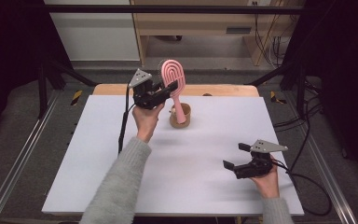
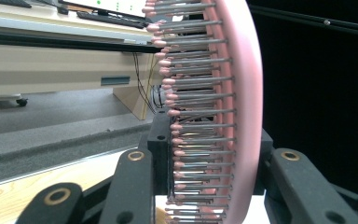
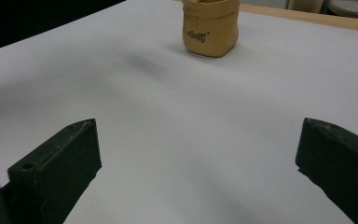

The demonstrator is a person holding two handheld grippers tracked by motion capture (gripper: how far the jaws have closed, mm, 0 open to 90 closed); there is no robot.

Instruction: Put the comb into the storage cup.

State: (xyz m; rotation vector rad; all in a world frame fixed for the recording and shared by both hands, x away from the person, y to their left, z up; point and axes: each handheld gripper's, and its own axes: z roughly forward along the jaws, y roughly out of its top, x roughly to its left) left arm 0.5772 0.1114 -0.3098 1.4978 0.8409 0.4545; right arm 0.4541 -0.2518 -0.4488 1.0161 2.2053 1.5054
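A pink hairbrush stands upright over a small tan cup at the back of the white table, its handle end reaching down into the cup. My left gripper is shut on the brush's head, just above the cup. In the left gripper view the brush runs edge-on between the black jaws, its grey bristles with pink tips pointing left. My right gripper rests open near the table's front right, jaws wide and pointing left. In the right gripper view the tan cup sits far ahead of the open gripper.
The white board lies on a wooden table whose back edge shows behind the cup. Black cables trail off the right side. Metal rails flank the table, and a wooden shelf unit stands beyond.
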